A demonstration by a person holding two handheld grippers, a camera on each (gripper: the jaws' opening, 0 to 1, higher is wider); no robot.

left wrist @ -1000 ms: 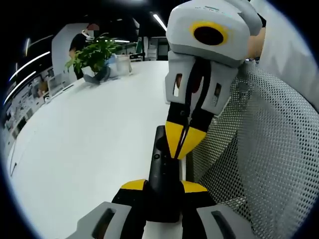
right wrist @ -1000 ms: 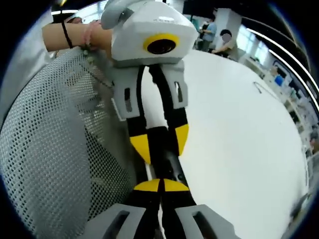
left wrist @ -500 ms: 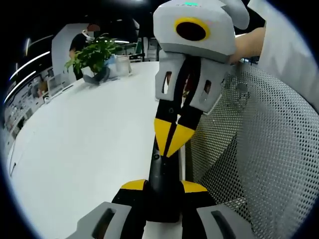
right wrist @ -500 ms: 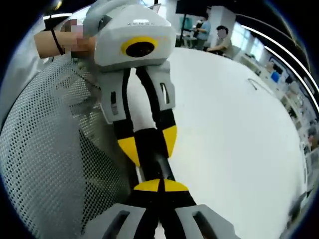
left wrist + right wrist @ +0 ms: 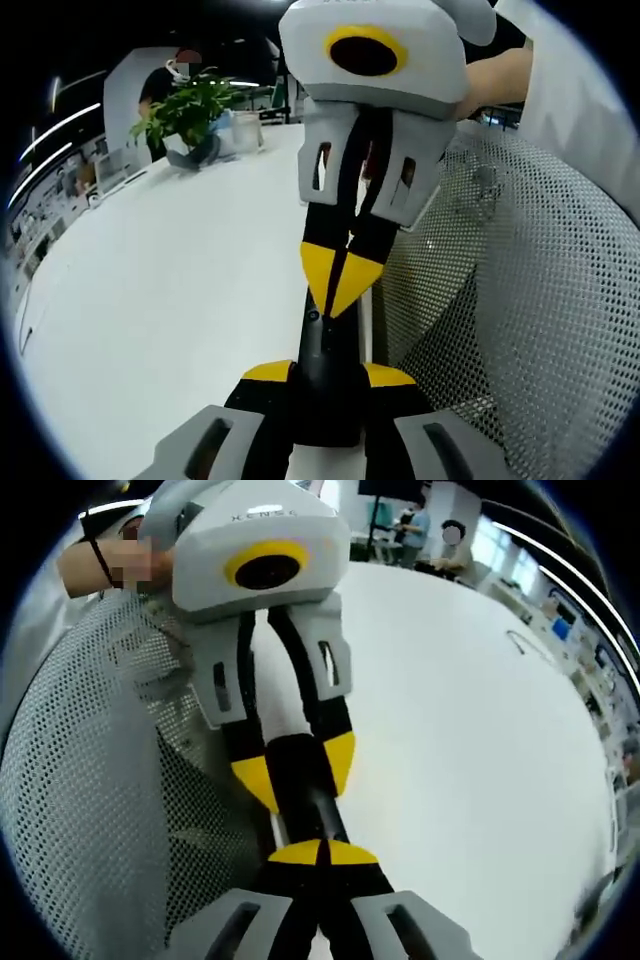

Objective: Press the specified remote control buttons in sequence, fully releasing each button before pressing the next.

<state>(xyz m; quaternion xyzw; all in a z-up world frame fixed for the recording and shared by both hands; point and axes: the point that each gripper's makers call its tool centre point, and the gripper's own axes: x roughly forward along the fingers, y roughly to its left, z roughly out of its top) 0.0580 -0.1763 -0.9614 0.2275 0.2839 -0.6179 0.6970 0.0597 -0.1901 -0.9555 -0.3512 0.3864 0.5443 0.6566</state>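
Left gripper view: a wide white surface (image 5: 170,290) runs back to a potted green plant (image 5: 190,110) at its far edge, with a person (image 5: 160,85) behind it and ceiling strip lights above in a dim office. On the right a grey mesh chair back (image 5: 520,300) sits against the surface's edge. The left tongs (image 5: 325,385) are clamped on the near end of a slim black remote control (image 5: 322,345), which points away along the surface's edge; a small round button shows near its far end. The right tongs (image 5: 335,290) come down from above, yellow tips pinched together, tip meeting the remote's far end.

Right gripper view: the same white surface (image 5: 470,750) spreads right, with people at the far side and the mesh chair (image 5: 90,810) to the left. The right tongs (image 5: 322,855) have their jaws pressed together over the black remote (image 5: 315,815). The left tongs (image 5: 295,770) grip its other end between yellow pads.
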